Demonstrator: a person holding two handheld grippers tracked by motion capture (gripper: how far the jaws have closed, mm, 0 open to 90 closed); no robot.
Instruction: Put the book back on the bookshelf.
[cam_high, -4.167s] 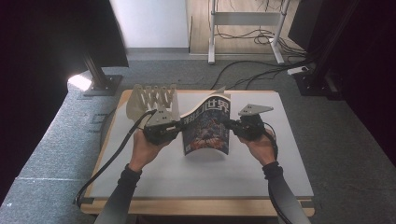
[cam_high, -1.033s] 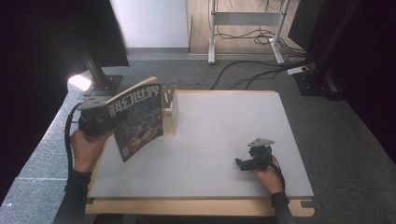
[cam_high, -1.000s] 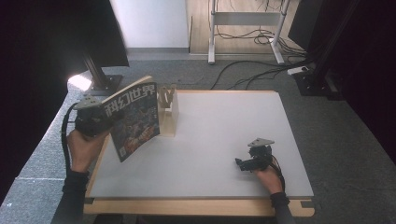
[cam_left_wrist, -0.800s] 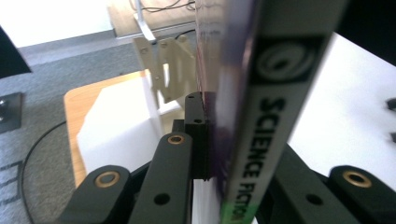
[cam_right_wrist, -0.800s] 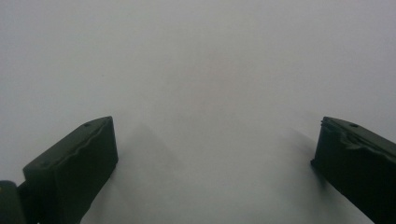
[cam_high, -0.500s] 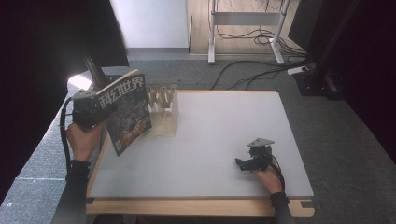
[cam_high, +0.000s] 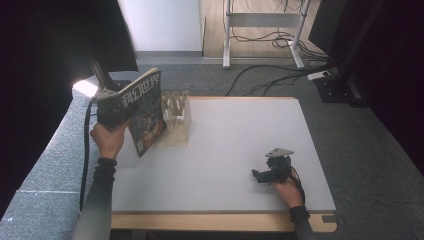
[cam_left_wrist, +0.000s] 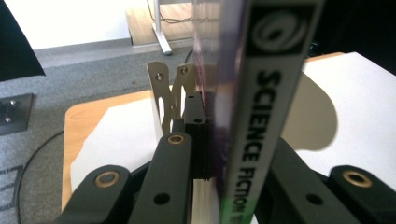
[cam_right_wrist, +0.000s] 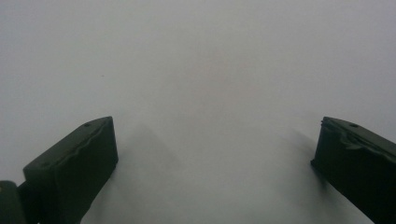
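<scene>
A magazine (cam_high: 145, 112) with a dark illustrated cover stands upright over the table's left edge, just left of a wooden slotted rack (cam_high: 176, 117). My left gripper (cam_high: 116, 111) is shut on its spine side. In the left gripper view the spine (cam_left_wrist: 261, 116) rises between the black jaws of the left gripper (cam_left_wrist: 212, 140), with the rack (cam_left_wrist: 168, 93) just behind. My right gripper (cam_high: 257, 176) rests low near the front right of the table, open. Its jaws stand wide apart in the right gripper view (cam_right_wrist: 215, 154) over bare white surface, with nothing between them.
The white table top (cam_high: 240, 135) has a wooden rim. A dark monitor stand (cam_high: 102, 75) and a bright patch lie off the table's far left corner. Cables (cam_high: 270, 75) run over the grey carpet behind the table.
Earlier both grippers held the magazine at mid-table. Over the last second the left hand has moved it farther away and turned it, close beside the rack. The right gripper has stayed put.
</scene>
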